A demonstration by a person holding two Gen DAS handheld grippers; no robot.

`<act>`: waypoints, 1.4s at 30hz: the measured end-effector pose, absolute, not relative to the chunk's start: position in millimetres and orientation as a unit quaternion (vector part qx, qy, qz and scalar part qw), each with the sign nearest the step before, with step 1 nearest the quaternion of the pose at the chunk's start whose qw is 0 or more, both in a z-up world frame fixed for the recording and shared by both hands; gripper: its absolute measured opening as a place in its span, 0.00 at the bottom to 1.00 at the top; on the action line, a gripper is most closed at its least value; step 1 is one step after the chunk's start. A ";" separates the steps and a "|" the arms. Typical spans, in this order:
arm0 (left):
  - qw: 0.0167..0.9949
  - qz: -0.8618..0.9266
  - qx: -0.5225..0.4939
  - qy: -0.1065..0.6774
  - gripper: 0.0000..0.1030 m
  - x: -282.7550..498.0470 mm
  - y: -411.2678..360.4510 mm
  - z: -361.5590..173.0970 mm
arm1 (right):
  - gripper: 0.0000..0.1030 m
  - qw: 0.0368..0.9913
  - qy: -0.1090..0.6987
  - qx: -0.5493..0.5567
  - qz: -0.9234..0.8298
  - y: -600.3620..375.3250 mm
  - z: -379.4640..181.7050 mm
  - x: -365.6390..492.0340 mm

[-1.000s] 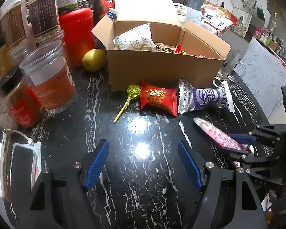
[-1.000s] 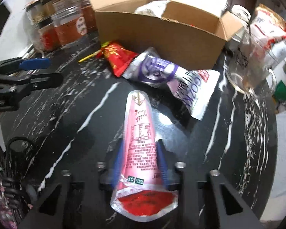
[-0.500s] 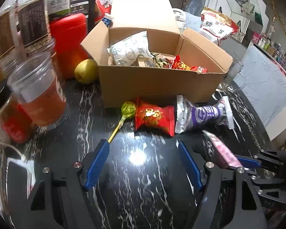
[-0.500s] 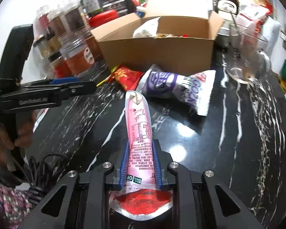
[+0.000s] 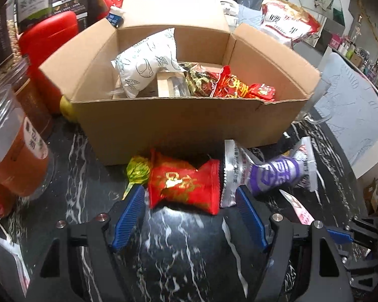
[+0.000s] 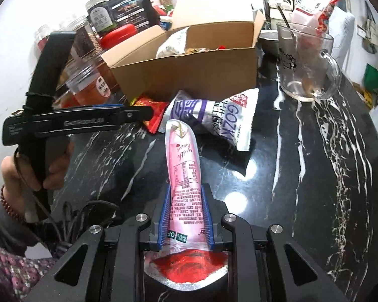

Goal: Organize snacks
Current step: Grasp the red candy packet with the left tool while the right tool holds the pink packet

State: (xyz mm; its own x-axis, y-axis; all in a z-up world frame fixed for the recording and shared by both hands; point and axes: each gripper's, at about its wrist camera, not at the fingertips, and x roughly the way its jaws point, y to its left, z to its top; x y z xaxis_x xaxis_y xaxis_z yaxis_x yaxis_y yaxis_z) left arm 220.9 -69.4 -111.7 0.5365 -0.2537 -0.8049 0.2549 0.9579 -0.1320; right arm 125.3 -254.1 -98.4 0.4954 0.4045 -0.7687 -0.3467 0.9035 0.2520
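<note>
The right gripper [image 6: 184,217] is clamping a pink snack pouch [image 6: 182,166] above the black marble table [image 6: 315,176], while the left gripper [image 5: 189,214], jaws wide and empty, is straddling a red candy wrapper [image 5: 184,186] beside the cardboard box [image 5: 189,128]. Closing now is likely risking a pinch on the neighbouring green lollipop [image 5: 138,171] or the purple-and-silver packet [image 5: 264,176]; the limp pouch could snag the box wall.

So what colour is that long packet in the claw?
Pink, with a red end; the right wrist view shows it best.

Pink pouch [image 6: 184,176] clamped lengthwise; red packet [image 5: 182,185] before open box [image 5: 179,128].
</note>
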 end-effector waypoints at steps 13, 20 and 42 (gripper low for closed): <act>0.872 -0.118 0.017 0.474 0.72 236.6 -72.8 -125.6 | 0.23 0.860 0.459 0.053 0.214 -261.8 -104.8 129.2; 0.879 -0.130 0.020 0.459 0.59 229.8 -76.4 -122.8 | 0.23 0.859 0.461 0.063 0.211 -263.2 -107.3 128.5; 0.892 -0.161 0.010 0.423 0.40 181.9 -65.0 -98.6 | 0.23 0.870 0.445 0.080 0.197 -271.1 -101.7 110.2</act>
